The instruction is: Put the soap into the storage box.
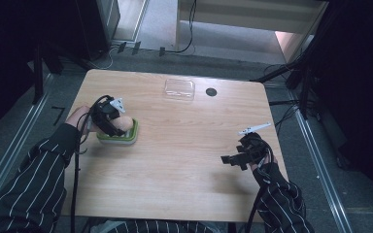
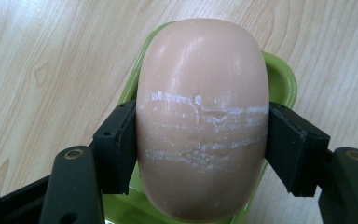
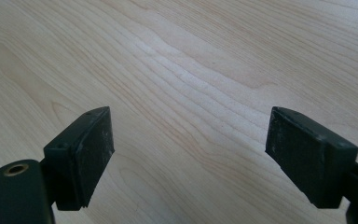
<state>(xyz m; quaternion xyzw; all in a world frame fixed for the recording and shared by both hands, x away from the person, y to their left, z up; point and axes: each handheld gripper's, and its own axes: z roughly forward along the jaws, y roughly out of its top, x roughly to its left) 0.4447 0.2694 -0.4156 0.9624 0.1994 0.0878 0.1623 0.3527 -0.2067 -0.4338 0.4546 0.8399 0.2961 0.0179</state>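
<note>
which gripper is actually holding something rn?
The left gripper: its pads press both sides of the pink soap bar over the green dish. The right gripper stands open over bare table.

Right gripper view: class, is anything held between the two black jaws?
No, the right gripper has its jaws standing wide apart over the bare wooden table, with nothing between them.
</note>
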